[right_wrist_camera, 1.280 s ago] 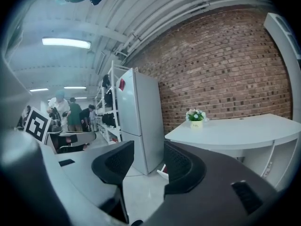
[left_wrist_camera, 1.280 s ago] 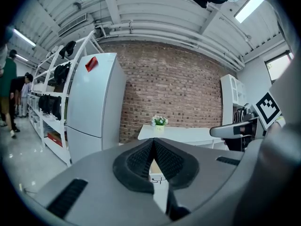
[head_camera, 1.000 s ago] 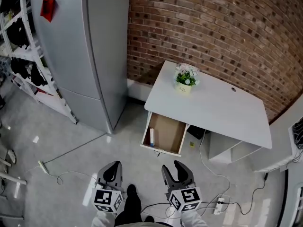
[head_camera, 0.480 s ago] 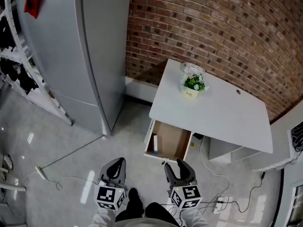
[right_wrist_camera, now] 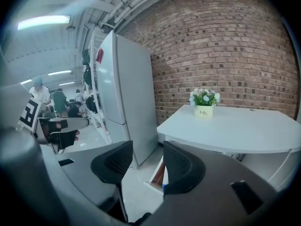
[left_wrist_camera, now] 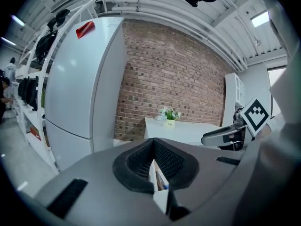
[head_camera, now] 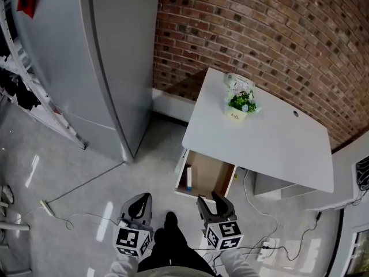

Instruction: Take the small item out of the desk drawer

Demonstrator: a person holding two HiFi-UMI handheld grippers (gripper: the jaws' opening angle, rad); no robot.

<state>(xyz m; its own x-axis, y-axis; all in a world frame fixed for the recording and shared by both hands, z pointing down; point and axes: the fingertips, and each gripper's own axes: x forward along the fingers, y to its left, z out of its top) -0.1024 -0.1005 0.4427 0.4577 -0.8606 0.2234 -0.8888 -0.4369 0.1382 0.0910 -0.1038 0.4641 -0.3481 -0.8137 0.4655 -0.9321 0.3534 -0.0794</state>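
Observation:
The white desk (head_camera: 271, 149) stands against the brick wall with its drawer (head_camera: 212, 175) pulled open toward me. A small white item with a blue end (head_camera: 188, 177) lies along the drawer's left side. My right gripper (head_camera: 212, 202) hovers just short of the drawer's front edge; its jaws have just been opening and stand open with nothing between them. In the right gripper view the drawer (right_wrist_camera: 157, 174) shows between the pads of the right gripper (right_wrist_camera: 146, 157). My left gripper (head_camera: 138, 204) hangs over the floor left of the drawer, pads together (left_wrist_camera: 153, 147) and empty.
A tall grey fridge (head_camera: 98, 68) stands left of the desk. A potted plant (head_camera: 239, 104) sits on the desktop. Cables and a power strip (head_camera: 262, 249) lie on the floor at lower right. The person's shoe (head_camera: 170, 220) shows between the grippers.
Both grippers have moved forward toward the desk, and the open drawer now lies right in front of the right gripper. The fridge and desk fill more of the head view.

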